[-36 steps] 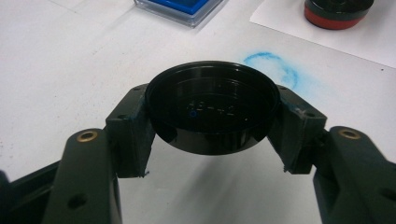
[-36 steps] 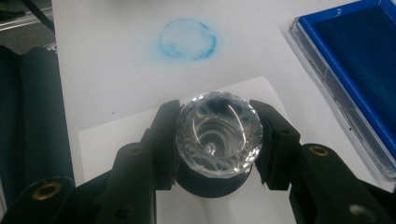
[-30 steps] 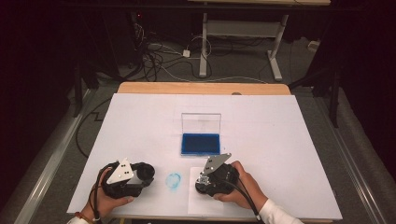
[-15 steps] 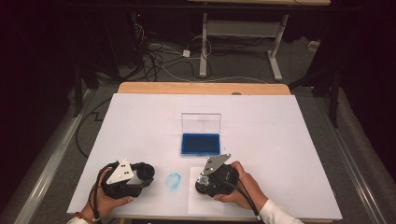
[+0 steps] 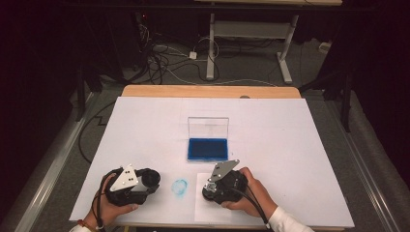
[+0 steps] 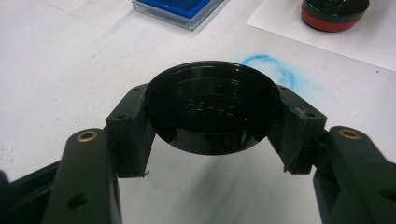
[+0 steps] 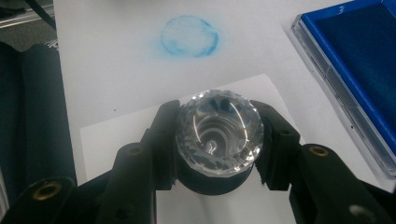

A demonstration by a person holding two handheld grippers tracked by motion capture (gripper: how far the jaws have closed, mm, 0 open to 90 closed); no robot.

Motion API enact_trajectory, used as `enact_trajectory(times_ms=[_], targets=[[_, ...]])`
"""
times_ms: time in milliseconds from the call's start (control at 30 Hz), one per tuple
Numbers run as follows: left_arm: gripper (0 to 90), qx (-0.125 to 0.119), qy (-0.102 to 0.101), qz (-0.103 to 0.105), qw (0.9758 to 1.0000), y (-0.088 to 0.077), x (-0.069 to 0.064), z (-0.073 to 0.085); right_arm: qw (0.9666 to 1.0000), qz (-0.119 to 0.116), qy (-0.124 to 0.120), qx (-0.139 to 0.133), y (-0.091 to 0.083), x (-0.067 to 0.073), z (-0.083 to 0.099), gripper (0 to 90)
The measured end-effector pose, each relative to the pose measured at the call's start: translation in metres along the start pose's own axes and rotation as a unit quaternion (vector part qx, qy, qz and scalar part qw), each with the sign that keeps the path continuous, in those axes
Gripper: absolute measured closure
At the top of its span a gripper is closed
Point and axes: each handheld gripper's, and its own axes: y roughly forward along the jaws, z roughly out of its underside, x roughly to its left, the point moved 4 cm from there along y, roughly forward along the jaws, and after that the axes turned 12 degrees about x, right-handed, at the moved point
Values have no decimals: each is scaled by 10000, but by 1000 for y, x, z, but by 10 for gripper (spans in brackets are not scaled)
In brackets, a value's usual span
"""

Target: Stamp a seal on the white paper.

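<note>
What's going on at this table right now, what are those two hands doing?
A person is working with a stamp set. The left hand-held gripper is shut on a round black cap, held off the white table. The right hand-held gripper is shut on a stamp with a faceted clear knob, over a sheet of paper. A round blue ink smudge lies between them, and an open blue ink pad sits beyond.

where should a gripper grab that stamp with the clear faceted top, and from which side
Grip the stamp on its round sides just under the clear faceted knob, one jaw on each side, coming in level from the near edge. That is how the right gripper is shut on it now. The knob flares wider than the dark body, so it probably keeps the stamp from slipping down.
</note>
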Motion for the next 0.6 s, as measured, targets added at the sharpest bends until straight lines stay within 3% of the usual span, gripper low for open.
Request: enact_trajectory(times_ms=[600], targets=[[367,-4,9,-1,10000,0,-1,0,9998,-129,123,-66,-1,-3,0,565]])
